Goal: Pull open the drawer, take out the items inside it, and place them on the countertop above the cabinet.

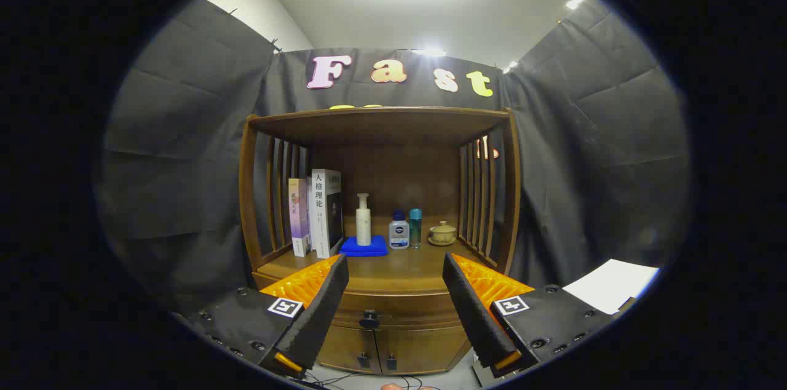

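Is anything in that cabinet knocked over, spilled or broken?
Nothing stands out. The books, pump bottle, small bottles and lidded cup all stand upright on the countertop; the drawer is closed. The gripper is open before it.

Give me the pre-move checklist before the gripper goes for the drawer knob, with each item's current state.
1. Gripper open wide enough for the knob: ok, fingers spread apart, holding nothing.
2. Drawer knob lined up between the fingers: ok, though slightly nearer the left finger.
3. Drawer shut and not yet pulled: ok, front flush with the cabinet.
4. Path to the knob free: ok, nothing between fingers and knob.
5. Free space on the countertop: ok, bare wood ahead of the blue cloth and bottles.
6. Drawer contents: cannot tell, drawer closed.
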A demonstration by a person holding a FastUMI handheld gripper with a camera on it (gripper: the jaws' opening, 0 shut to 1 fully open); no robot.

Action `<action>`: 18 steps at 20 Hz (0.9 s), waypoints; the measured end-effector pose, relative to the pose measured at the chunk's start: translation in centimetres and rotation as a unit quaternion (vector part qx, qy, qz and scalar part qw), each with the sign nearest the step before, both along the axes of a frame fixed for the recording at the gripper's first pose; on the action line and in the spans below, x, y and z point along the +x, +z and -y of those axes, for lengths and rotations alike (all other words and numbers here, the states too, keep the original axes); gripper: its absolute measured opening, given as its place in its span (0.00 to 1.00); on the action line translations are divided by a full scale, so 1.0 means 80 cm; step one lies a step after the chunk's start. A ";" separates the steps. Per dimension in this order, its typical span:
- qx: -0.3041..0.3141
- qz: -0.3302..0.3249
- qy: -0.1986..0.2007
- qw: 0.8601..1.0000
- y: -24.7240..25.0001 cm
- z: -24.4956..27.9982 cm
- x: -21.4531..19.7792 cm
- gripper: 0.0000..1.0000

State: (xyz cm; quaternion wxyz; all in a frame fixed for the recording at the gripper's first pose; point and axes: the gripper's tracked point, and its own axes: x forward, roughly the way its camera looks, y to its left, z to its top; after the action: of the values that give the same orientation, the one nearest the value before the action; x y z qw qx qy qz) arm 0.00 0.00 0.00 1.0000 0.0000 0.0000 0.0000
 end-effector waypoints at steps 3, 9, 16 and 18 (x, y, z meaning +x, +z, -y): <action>-0.017 0.002 0.012 1.000 0.001 -0.020 0.007 0.98; -0.015 -0.003 0.014 1.000 -0.017 -0.025 0.007 1.00; 0.011 -0.016 0.019 1.000 -0.047 -0.016 0.012 1.00; 0.007 -0.022 0.020 1.000 -0.058 -0.018 0.017 1.00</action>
State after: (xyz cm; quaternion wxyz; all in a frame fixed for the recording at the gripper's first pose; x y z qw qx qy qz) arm 1.39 1.41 -4.67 0.9995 0.0071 0.0216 0.0201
